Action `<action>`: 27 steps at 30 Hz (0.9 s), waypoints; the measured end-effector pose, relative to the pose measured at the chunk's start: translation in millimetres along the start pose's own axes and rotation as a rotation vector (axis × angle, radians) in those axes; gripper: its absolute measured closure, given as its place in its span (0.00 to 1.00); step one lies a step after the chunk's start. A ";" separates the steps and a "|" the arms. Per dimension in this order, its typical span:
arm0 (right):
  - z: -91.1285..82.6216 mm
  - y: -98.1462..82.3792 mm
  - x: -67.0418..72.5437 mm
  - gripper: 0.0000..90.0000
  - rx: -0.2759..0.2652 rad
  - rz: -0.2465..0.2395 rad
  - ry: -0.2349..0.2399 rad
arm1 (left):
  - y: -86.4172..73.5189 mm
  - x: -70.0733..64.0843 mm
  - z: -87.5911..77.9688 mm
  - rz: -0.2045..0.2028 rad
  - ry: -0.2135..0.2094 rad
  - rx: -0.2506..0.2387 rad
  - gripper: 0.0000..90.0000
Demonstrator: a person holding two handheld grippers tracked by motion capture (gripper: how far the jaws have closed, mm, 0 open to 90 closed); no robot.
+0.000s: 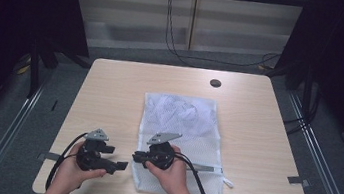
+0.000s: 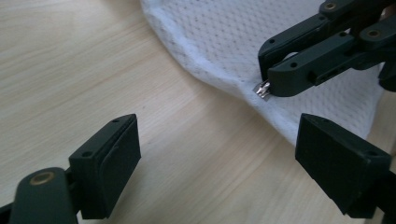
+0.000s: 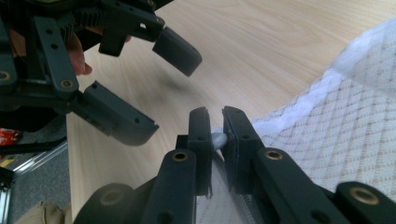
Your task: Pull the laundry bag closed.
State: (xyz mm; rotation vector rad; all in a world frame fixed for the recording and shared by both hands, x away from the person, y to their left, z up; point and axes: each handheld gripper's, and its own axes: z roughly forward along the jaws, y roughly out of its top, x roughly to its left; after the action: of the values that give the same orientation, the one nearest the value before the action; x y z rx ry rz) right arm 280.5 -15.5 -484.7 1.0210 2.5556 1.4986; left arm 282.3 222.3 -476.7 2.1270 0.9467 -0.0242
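Observation:
A white mesh laundry bag [image 1: 181, 123] lies flat on the wooden table [image 1: 110, 89], with white cloth bunched inside its far end. My right gripper [image 1: 138, 157] sits at the bag's near left edge, shut on the small metal zipper pull [image 2: 262, 88]. In the right gripper view the zipper pull [image 3: 218, 138] is pinched between the pads of my right gripper [image 3: 217, 123], at the rim of the bag [image 3: 336, 126]. Just left of it, my left gripper [image 1: 118, 164] hovers over bare wood, open and holding nothing. In its own view the left gripper [image 2: 219, 140] faces the bag [image 2: 224, 42] and the right gripper [image 2: 275, 79].
A black round grommet [image 1: 215, 83] is set in the table's far edge. A grey zipper strip [image 1: 211, 169] runs along the bag's near end. Tape tabs [image 1: 298, 181] mark the table's sides. Cables trail on the floor behind the table.

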 end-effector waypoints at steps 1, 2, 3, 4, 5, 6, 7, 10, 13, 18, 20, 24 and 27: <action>-0.7 0.4 0.0 0.91 -0.003 0.008 0.003 | 0.2 -0.6 0.6 -0.005 -0.011 -0.007 0.15; -1.5 0.8 -0.5 0.91 -0.010 0.008 -0.002 | 0.5 -1.1 1.2 -0.006 -0.022 -0.011 0.14; -3.1 1.7 -1.3 0.91 -0.019 0.015 0.000 | 0.8 -1.8 2.2 -0.018 -0.041 -0.016 0.12; -3.1 1.7 -1.3 0.91 -0.019 0.015 0.000 | 1.0 -2.2 3.5 -0.029 -0.052 -0.018 0.12; -4.1 2.2 -1.4 0.91 -0.026 0.016 0.002 | 1.0 -2.6 5.0 -0.042 -0.068 -0.019 0.12; -5.3 2.8 -1.1 0.91 -0.032 0.017 -0.003 | 1.1 -2.2 6.6 -0.041 -0.074 -0.014 0.11; -6.3 3.4 -1.1 0.91 -0.035 0.018 -0.001 | 0.9 -3.0 8.9 -0.057 -0.081 -0.016 0.11; -9.8 4.8 -1.8 0.92 -0.049 0.020 -0.008 | 1.5 -4.3 14.0 -0.065 -0.106 -0.017 0.10; -13.0 5.7 -3.3 0.92 -0.061 0.020 -0.005 | 2.5 -6.4 18.0 -0.071 -0.136 -0.028 0.08; -16.7 6.1 -3.7 0.92 -0.067 0.017 -0.003 | 5.4 -10.0 22.7 -0.067 -0.141 -0.033 0.06; -17.5 6.5 -4.1 0.92 -0.067 0.015 -0.003 | 6.2 -10.8 24.4 -0.064 -0.141 -0.030 0.08; -20.6 7.5 -3.0 0.92 -0.080 0.014 -0.007 | 6.7 -13.7 27.9 -0.056 -0.159 -0.021 0.19; -21.4 7.3 -3.1 0.92 -0.081 0.011 -0.007 | 7.4 -15.9 29.2 -0.059 -0.176 -0.028 0.30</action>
State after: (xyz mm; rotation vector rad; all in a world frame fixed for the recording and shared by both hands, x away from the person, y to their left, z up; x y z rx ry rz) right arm 280.0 -31.3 -468.3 1.0295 2.4661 1.5841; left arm 283.7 189.8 -486.9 2.0332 0.8995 -0.2222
